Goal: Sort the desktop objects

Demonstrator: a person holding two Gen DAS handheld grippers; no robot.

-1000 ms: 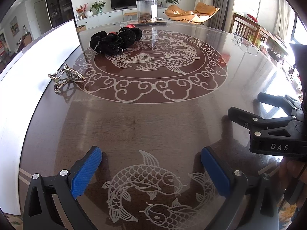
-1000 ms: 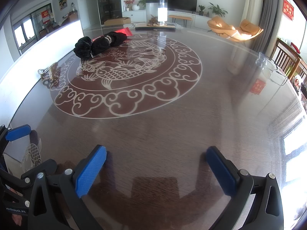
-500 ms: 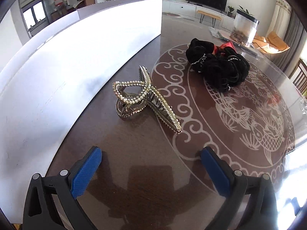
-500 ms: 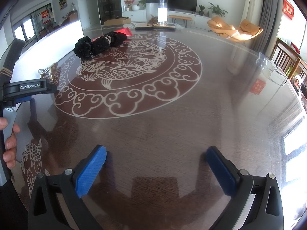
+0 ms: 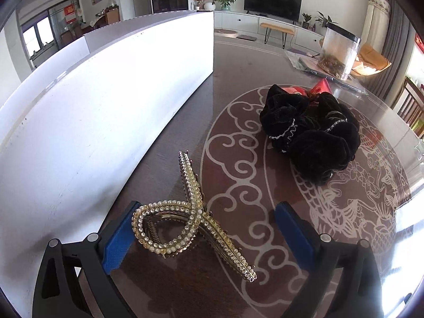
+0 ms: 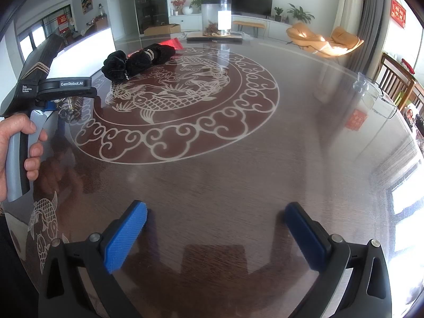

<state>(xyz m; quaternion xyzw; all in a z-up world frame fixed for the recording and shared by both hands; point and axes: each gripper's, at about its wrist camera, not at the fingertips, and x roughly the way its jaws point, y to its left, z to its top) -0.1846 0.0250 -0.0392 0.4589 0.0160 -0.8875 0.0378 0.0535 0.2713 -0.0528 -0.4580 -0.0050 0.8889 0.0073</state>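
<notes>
Table (image 5: 238,61) bears one hair claw (image 5: 185,214), two scrunchies (image 5: 312,132).

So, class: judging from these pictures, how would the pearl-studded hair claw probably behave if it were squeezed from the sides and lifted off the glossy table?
The hair claw looks rigid, so it probably keeps its shape. Its visible coil spring suggests a squeeze on the looped end might open the teeth. Its beaded, curved edges give little flat contact, so it may slip or twist on the table.
</notes>
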